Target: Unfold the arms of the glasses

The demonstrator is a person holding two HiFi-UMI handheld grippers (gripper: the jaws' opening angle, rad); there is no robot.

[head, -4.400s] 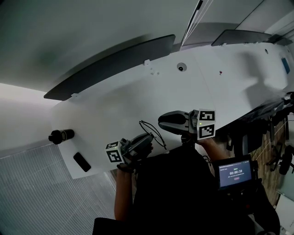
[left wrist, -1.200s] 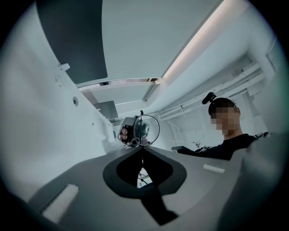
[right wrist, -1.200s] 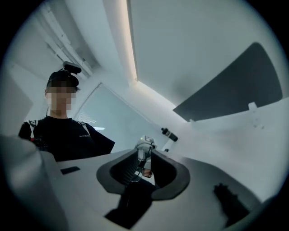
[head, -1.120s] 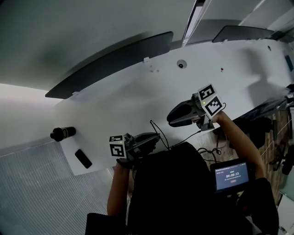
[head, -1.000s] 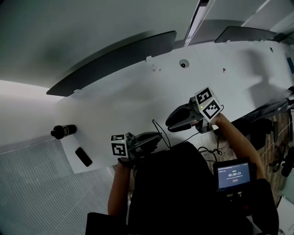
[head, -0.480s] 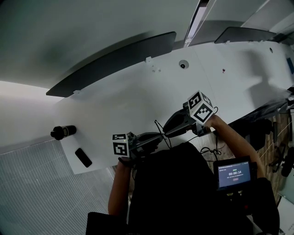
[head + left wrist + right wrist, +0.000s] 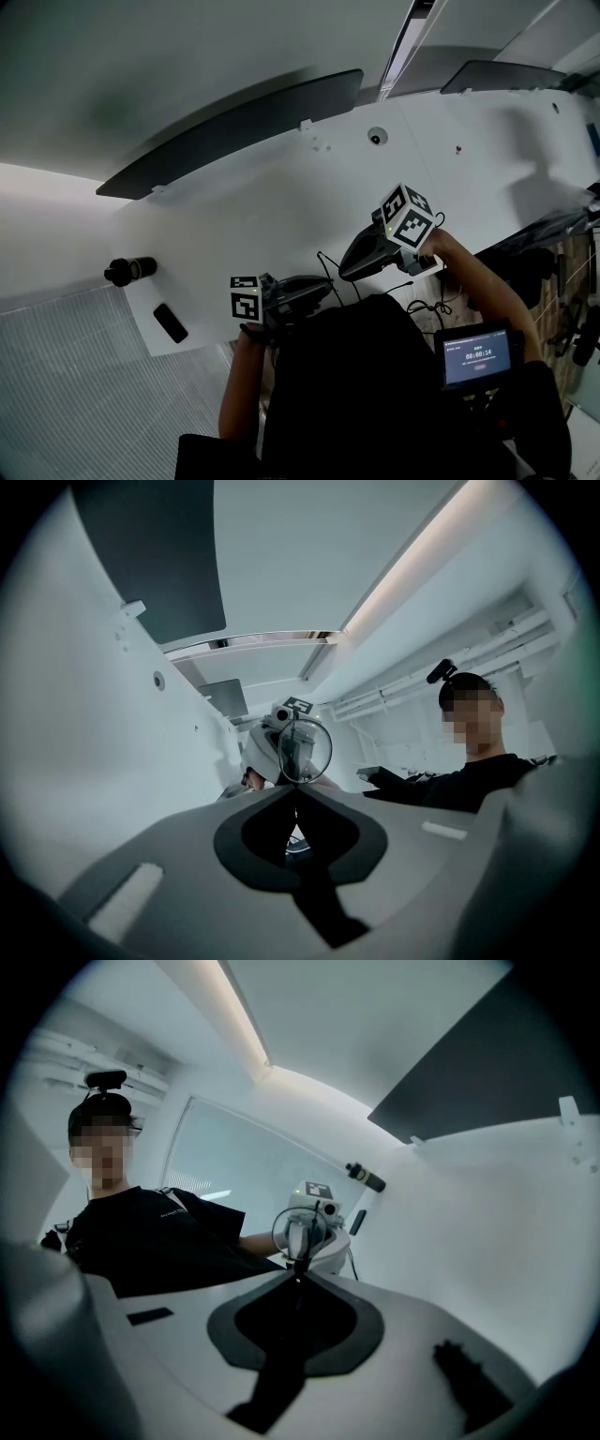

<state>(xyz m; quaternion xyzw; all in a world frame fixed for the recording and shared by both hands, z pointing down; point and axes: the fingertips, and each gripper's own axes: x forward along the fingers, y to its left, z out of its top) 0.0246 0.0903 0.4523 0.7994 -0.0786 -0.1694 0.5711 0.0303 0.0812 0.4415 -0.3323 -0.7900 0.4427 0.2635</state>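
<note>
White table (image 7: 244, 206), black-rimmed glasses (image 7: 305, 750), black cylinder (image 7: 128, 271), black-and-white square-patterned marker cube (image 7: 406, 217)

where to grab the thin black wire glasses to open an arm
Take the thin black round-lensed wire glasses by an arm's free end, from the side opposite the left gripper clamping the lens rim. The arm is slender and hinged, so an end hold should swing it easily.

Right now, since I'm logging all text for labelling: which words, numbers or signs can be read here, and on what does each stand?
"00:00:14": timer on the screen; the smaller lines around it are too small to read.
Left cube and right cube: square black-and-white marker patterns only, no letters.
Shirt: chest print, too small to read.
</note>
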